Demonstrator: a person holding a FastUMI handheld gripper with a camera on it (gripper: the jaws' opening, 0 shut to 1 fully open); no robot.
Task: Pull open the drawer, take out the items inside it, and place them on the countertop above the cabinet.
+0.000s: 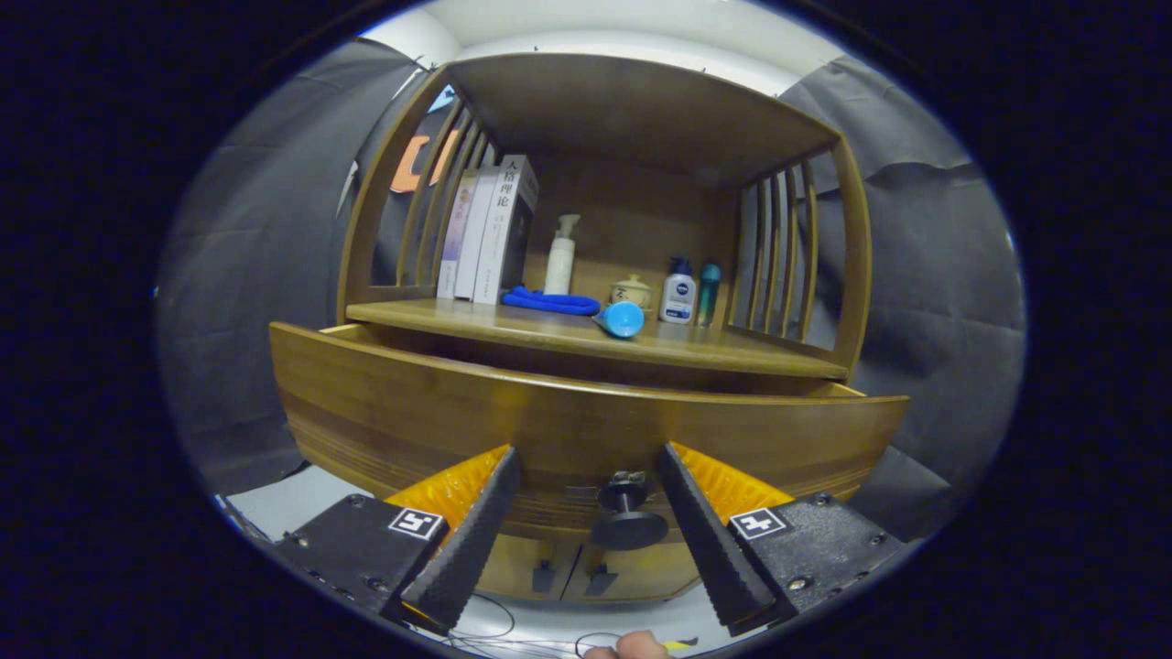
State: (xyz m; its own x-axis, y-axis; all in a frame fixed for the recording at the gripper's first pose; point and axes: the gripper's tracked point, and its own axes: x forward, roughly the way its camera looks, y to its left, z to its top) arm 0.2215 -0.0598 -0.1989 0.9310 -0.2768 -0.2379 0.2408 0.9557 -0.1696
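Jaws spread wide, my gripper point(586, 467) flanked the drawer point(586, 430) knob point(629, 520) without touching it. That drawer stood pulled out beneath the countertop point(513, 327), but its inside stayed hidden from me, so unloading looked largely undone.

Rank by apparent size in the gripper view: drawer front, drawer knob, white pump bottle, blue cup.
1. Drawer front, by far.
2. Pump bottle and knob: alike; the knob, between the open jaws, is nearer.
3. Cup.
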